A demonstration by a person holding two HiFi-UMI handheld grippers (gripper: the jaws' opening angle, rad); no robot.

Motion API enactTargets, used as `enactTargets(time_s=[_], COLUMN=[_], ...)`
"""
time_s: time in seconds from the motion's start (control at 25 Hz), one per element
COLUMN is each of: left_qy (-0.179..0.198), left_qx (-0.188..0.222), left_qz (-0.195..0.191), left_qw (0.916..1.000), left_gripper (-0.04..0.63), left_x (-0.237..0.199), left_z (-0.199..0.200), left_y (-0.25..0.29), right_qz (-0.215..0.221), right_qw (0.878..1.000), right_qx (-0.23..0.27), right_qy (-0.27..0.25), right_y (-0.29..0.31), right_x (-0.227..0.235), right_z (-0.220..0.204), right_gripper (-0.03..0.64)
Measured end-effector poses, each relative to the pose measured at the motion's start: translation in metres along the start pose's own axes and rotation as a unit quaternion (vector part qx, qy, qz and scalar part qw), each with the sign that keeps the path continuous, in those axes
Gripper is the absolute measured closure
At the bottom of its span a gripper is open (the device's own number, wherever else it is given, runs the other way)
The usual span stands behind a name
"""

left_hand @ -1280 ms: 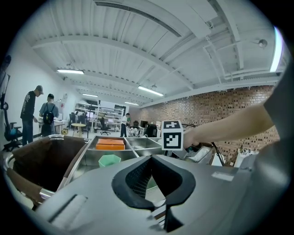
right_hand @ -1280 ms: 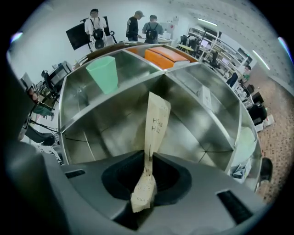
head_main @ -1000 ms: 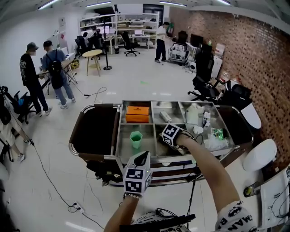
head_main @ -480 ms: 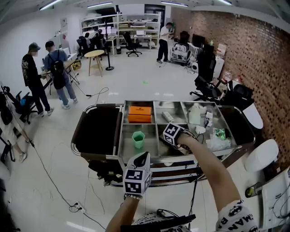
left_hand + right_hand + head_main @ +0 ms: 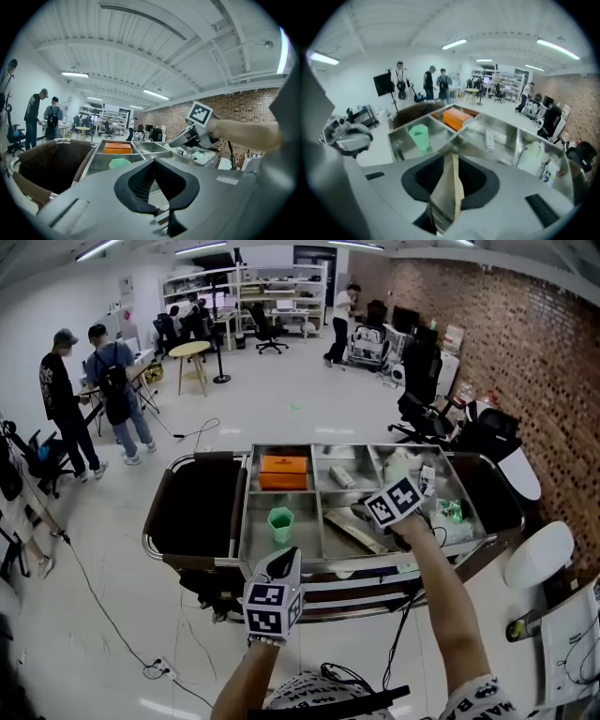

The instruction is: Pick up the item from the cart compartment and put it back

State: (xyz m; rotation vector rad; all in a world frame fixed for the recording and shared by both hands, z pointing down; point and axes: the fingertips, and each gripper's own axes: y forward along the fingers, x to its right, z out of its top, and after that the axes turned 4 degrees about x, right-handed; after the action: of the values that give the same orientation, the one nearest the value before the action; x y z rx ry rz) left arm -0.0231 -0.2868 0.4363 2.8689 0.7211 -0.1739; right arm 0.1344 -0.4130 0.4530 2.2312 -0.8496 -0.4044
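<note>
Lifted: tan paper packet (image 5: pixel 448 200) (long, creased).

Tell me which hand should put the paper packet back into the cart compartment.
Right. The right tool, jaws just closing, already grips the paper packet over the cart; the left tool is empty and hangs back at the cart's near edge.

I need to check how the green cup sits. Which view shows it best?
The right gripper view: the green cup stands whole and upright in its cart compartment. The head view shows the cup smaller, from above; the left gripper view shows only its rim.
</note>
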Motion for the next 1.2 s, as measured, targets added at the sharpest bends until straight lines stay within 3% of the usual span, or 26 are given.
enactTargets(time_s=[0.08, 0.24, 0.44, 0.6, 0.84, 1.2], left_qy=[0.001, -0.001, -0.001, 0.008, 0.005, 0.009], left_qx=[-0.001, -0.001, 0.006, 0.009, 0.011, 0.006], left_qz=[-0.001, -0.007, -0.012, -0.012, -0.018, -0.013], left_qw=[1.0000, 1.0000, 0.9999, 0.9999, 0.9998, 0.9998], left_gripper=[0.595, 0.595, 0.595, 0.595, 0.595, 0.595], left_x=[0.000, 0.002, 0.006, 0.008, 0.016, 0.027], left_z=[-0.002, -0.008, -0.011, -0.014, -0.035, -0.058], left_y=[-0.001, -0.005, -0.010, -0.015, -0.024, -0.054], right_qz=[-0.005, -0.027, -0.058, -0.089, -0.090, -0.063], right_qw=[0.997, 0.980, 0.957, 0.949, 0.939, 0.941], right_qx=[0.075, 0.190, 0.278, 0.299, 0.326, 0.309], right_qy=[0.022, 0.045, 0.063, 0.048, 0.060, 0.119], right_y=[-0.026, -0.077, -0.128, -0.145, -0.146, -0.111], right_x=[-0.011, -0.030, -0.050, -0.071, -0.105, -0.158], right_z=[0.012, 0.023, 0.018, 0.003, -0.029, -0.093], right_gripper=[0.609, 0.617, 0.617, 0.617, 0.617, 0.617])
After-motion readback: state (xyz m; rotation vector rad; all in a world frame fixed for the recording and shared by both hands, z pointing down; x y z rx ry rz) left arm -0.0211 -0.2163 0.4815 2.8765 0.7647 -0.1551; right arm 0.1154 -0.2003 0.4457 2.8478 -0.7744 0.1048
